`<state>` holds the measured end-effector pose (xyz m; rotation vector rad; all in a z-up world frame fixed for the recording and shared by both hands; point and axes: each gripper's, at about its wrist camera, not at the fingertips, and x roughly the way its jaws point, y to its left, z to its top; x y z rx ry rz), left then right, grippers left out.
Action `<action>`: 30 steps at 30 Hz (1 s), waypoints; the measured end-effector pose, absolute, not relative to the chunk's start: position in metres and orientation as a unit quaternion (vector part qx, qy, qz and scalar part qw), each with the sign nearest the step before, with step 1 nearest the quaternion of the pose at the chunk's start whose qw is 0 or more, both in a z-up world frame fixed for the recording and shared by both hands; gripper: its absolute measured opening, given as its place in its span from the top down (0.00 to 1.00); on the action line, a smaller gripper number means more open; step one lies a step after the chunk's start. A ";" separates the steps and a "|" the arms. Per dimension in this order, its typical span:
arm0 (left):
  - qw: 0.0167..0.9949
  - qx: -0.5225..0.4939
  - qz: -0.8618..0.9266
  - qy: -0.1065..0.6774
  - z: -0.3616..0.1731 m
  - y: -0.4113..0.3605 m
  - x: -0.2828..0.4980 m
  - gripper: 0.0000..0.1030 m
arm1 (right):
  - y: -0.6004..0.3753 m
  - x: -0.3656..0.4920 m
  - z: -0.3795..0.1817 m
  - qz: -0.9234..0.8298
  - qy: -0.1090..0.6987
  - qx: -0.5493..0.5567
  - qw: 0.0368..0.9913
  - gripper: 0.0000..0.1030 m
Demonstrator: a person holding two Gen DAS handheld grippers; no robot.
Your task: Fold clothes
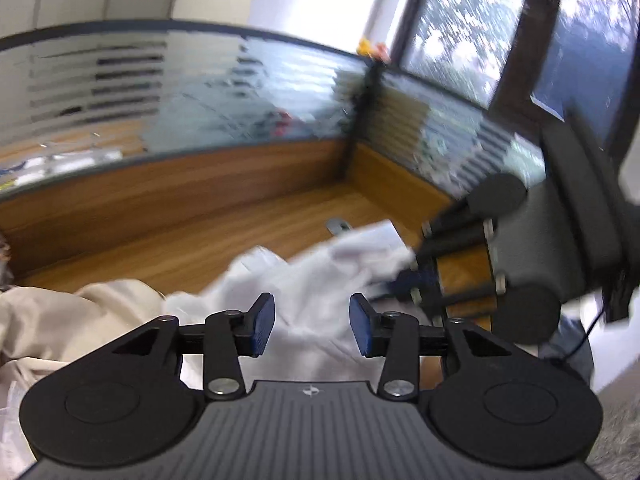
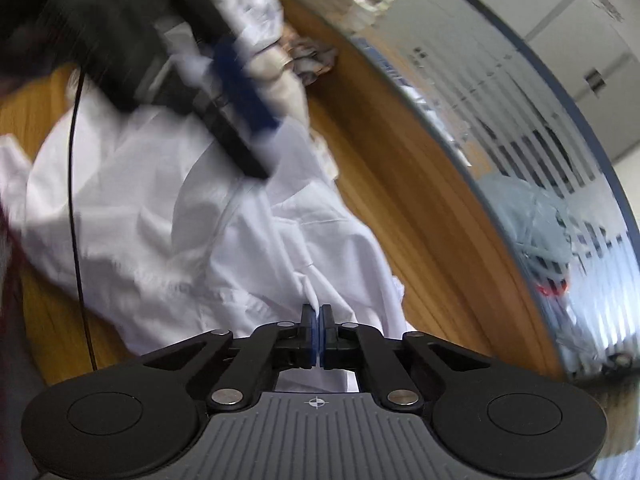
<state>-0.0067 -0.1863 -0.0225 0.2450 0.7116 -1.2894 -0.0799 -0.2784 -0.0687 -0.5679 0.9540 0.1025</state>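
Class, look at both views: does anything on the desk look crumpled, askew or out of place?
Yes. The white shirt lies crumpled on the wooden desk, not flat. A beige garment is bunched beside it. The right gripper pinches a shirt fold; the left gripper is open.

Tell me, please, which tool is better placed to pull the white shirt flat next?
Probably the right tool: it is already shut on a fold of the white shirt. The left tool stands open, holding nothing.

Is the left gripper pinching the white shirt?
No, the left gripper has its blue pads apart, with the white shirt lying beyond them.
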 end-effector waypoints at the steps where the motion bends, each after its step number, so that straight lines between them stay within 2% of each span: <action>1: 0.732 0.118 -0.586 0.326 -0.026 -0.191 -0.011 0.54 | -0.282 -0.078 -0.064 0.043 0.448 -0.252 0.857 0.97; 4: 0.728 0.125 -0.585 0.334 -0.032 -0.201 -0.016 0.52 | -0.299 -0.075 -0.043 0.030 0.428 -0.165 0.888 0.97; 11: 0.727 0.128 -0.589 0.329 -0.025 -0.214 -0.020 0.52 | -0.330 -0.078 -0.015 0.010 0.386 0.004 0.923 0.98; 13: 0.735 0.138 -0.583 0.317 -0.019 -0.219 -0.023 0.59 | -0.334 -0.079 -0.010 0.009 0.375 0.040 0.926 0.98; 19: 0.741 0.147 -0.598 0.267 0.007 -0.215 -0.035 0.69 | -0.352 -0.077 -0.004 -0.016 0.353 0.103 0.930 0.98; 22: 0.727 0.169 -0.619 0.245 0.012 -0.221 -0.042 0.78 | -0.363 -0.075 -0.009 -0.017 0.356 0.131 0.925 0.98; 30: 0.709 0.249 -0.613 0.246 -0.017 -0.269 -0.041 0.79 | -0.376 -0.071 -0.013 -0.001 0.357 0.170 0.918 0.98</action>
